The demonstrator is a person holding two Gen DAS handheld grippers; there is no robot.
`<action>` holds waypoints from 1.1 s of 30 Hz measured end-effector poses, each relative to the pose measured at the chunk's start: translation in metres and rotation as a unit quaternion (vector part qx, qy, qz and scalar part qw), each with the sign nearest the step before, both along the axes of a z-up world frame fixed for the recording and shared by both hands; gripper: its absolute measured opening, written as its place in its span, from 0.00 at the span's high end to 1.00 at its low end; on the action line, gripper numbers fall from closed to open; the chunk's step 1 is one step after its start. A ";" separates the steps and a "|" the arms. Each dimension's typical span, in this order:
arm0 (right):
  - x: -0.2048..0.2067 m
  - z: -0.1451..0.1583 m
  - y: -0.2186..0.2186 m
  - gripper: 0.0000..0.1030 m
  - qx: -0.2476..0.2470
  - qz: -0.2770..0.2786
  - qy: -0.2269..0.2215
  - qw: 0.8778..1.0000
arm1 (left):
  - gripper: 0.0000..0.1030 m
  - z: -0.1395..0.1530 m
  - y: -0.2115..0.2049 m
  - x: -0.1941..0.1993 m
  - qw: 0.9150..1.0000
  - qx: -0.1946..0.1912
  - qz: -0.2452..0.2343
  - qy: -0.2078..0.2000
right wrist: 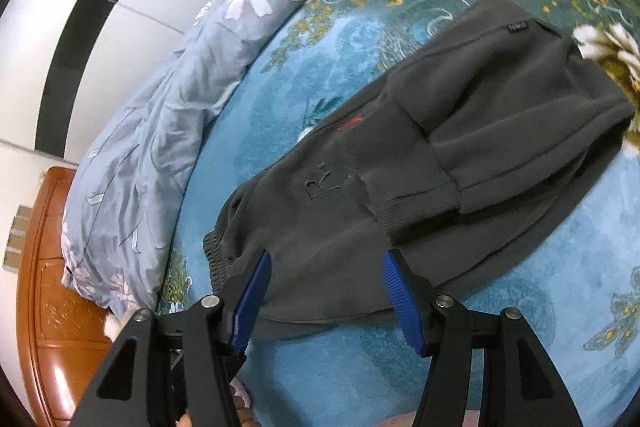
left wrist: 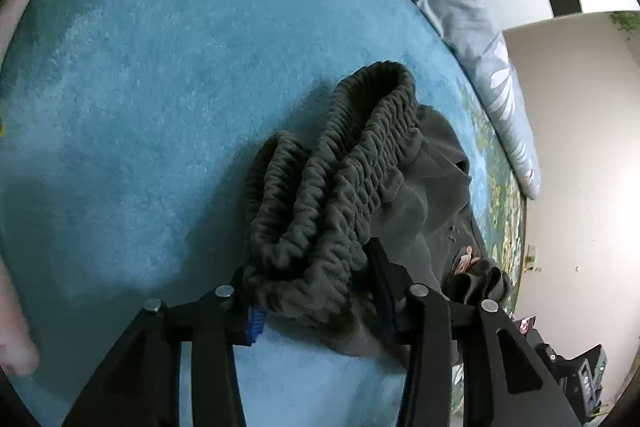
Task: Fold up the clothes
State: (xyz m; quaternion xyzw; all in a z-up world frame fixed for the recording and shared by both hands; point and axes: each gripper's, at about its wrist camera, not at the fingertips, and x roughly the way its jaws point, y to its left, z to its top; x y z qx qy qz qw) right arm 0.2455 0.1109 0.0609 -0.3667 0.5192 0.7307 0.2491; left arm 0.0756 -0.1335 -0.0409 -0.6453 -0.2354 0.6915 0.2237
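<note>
Dark grey sweatpants point(right wrist: 480, 131) lie folded on a teal floral blanket point(right wrist: 440, 347), with a ribbed cuff point(right wrist: 400, 179) resting across the embroidered leg. In the left wrist view the gathered elastic waistband point(left wrist: 332, 187) is bunched up between the fingers of my left gripper point(left wrist: 312, 267), which is shut on it; the right finger is partly buried in cloth. My right gripper point(right wrist: 326, 259) hovers just over the near edge of the pants. It is open, its blue pads point(right wrist: 252, 291) are bare, and nothing is pinched.
A grey-blue flowered quilt point(right wrist: 160, 107) is heaped along the blanket's far edge, also showing as the quilt point(left wrist: 460, 7) in the left view. Brown wooden furniture point(right wrist: 52, 287) stands beyond it. A hand point(left wrist: 12, 339) shows at the left rim. Bare teal blanket point(left wrist: 140, 87) stretches left of the waistband.
</note>
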 end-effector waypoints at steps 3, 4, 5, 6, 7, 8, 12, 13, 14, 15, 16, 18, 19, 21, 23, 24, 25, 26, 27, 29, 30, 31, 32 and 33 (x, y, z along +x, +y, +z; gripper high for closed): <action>-0.001 0.001 0.000 0.40 0.002 0.008 0.004 1.000 | 0.50 0.022 -0.001 0.003 0.999 -0.036 -0.019 0.015; -0.001 0.000 0.000 0.40 0.001 0.009 0.005 1.000 | 0.49 0.033 0.000 0.007 0.997 -0.061 -0.031 0.033; -0.001 0.000 0.001 0.40 -0.002 0.009 0.006 1.000 | 0.49 0.045 0.002 0.008 0.995 -0.076 -0.038 0.057; -0.002 -0.001 0.001 0.40 -0.005 0.009 0.005 1.000 | 0.48 0.056 0.005 0.009 0.991 -0.092 -0.045 0.080; -0.003 -0.002 0.001 0.40 -0.008 0.009 0.005 1.000 | 0.48 0.068 0.007 0.010 0.987 -0.108 -0.052 0.104; -0.004 -0.002 0.000 0.40 -0.007 0.012 0.003 1.000 | 0.48 0.080 0.009 0.010 0.982 -0.124 -0.059 0.127; -0.007 0.000 -0.002 0.40 -0.004 0.022 0.003 1.000 | 0.26 0.103 0.030 -0.007 0.970 -0.118 -0.088 0.192; -0.006 -0.001 -0.002 0.40 -0.006 0.021 0.005 1.000 | 0.26 0.099 0.035 -0.016 0.971 -0.117 -0.091 0.188; -0.004 -0.002 -0.001 0.40 -0.010 0.019 0.007 1.000 | 0.26 0.086 0.039 -0.028 0.974 -0.124 -0.093 0.163; -0.003 -0.002 -0.001 0.40 -0.012 0.017 0.010 1.000 | 0.26 0.074 0.044 -0.040 0.977 -0.131 -0.096 0.138; -0.003 -0.002 0.000 0.40 -0.013 0.015 0.013 1.000 | 0.26 0.062 0.048 -0.052 0.979 -0.138 -0.098 0.114; -0.001 -0.003 0.001 0.39 -0.015 0.013 0.021 1.000 | 0.26 0.046 0.056 -0.065 0.978 -0.142 -0.119 0.099; -0.001 -0.004 0.001 0.39 -0.016 0.012 0.022 1.000 | 0.26 0.038 0.057 -0.071 0.978 -0.144 -0.125 0.085; -0.003 -0.006 0.001 0.38 -0.018 0.011 0.019 1.000 | 0.26 0.024 0.055 -0.082 0.981 -0.138 -0.122 0.057; -0.005 -0.007 0.002 0.38 -0.020 0.014 0.016 1.000 | 0.26 0.018 0.046 -0.091 0.990 -0.097 -0.096 0.032; -0.006 -0.008 0.002 0.38 -0.021 0.015 0.015 1.000 | 0.27 0.017 0.044 -0.091 0.992 -0.078 -0.092 0.027; -0.007 -0.009 0.002 0.38 -0.021 0.015 0.016 1.000 | 0.27 0.017 0.041 -0.091 0.994 -0.059 -0.089 0.022; -0.007 -0.009 0.002 0.38 -0.023 0.015 0.015 1.000 | 0.27 0.016 0.039 -0.092 0.995 -0.040 -0.085 0.017; -0.007 -0.010 0.002 0.38 -0.025 0.014 0.015 0.999 | 0.27 0.016 0.038 -0.092 0.996 -0.022 -0.082 0.012; -0.008 -0.011 0.002 0.38 -0.027 0.014 0.012 0.999 | 0.29 0.013 0.045 -0.093 0.994 -0.028 -0.107 0.007; -0.008 -0.011 0.002 0.38 -0.026 0.016 0.011 0.999 | 0.32 0.010 0.049 -0.094 0.993 -0.033 -0.117 0.003; -0.008 -0.010 0.002 0.38 -0.024 0.018 0.010 1.000 | 0.39 0.007 0.052 -0.095 0.991 -0.038 -0.126 -0.001; -0.008 -0.010 0.002 0.38 -0.022 0.020 0.009 1.000 | 0.43 0.005 0.049 -0.097 0.993 -0.034 -0.114 -0.009; -0.008 -0.010 0.002 0.38 -0.022 0.019 0.010 1.000 | 0.49 0.009 0.047 -0.097 0.994 -0.030 -0.103 -0.004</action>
